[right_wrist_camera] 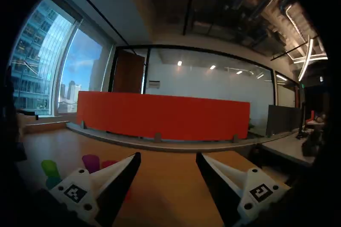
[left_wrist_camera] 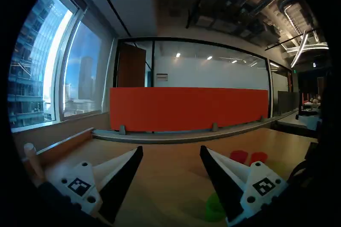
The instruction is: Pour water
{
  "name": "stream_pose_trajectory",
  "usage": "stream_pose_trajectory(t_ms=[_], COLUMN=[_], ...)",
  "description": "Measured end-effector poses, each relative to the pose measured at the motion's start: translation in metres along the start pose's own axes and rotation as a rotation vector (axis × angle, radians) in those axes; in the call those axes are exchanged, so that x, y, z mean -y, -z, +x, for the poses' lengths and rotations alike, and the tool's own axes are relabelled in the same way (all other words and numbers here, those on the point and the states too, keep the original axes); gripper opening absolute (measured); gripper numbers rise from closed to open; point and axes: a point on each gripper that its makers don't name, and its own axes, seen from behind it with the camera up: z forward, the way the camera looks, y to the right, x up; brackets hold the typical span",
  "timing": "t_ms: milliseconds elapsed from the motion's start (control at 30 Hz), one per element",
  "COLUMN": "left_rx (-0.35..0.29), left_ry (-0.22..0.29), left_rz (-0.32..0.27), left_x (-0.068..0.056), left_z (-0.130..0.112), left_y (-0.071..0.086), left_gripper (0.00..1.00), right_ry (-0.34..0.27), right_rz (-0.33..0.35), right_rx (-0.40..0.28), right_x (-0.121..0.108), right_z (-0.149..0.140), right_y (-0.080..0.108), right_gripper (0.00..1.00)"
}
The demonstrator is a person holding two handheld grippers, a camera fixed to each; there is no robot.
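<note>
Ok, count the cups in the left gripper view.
3: two red cups side by side beyond the picture's right-hand finger, one green cup low against it, partly hidden. Others may sit behind it.

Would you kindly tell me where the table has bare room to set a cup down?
Bare wooden table stretches from the open left tool to the orange divider, and likewise ahead of the open right tool. It is crowded where red cups and a green cup sit beside the left tool, and a purple cup beside the right tool.
</note>
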Motion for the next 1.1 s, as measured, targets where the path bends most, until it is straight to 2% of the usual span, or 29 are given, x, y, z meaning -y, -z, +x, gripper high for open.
stream_pose_trajectory(t_ms=[200, 400, 700, 1100], left_rx=[-0.007, -0.018, -0.027, -0.011], left_ry=[-0.035, -0.045, -0.065, -0.07], left_rz=[0.045, 0.075, 0.076, 0.083], left_x=[0.009, 0.01, 0.006, 0.02], left_z=[-0.006, -0.012, -0.02, -0.05], left_y=[0.001, 0.004, 0.008, 0.007], left_gripper=[1.0, 1.0, 1.0, 1.0], right_ry=[-0.001, -0.024, -0.041, -0.07], right_rz=[-0.027, -0.033, -0.042, -0.051], right_rx=[-0.014, -0.019, -0.006, -0.008], right_x=[-0.008, -0.009, -0.012, -0.004], right_z=[0.005, 0.005, -0.003, -0.002], right_y=[0.001, 0.0, -0.004, 0.002], right_gripper=[1.0, 1.0, 1.0, 1.0])
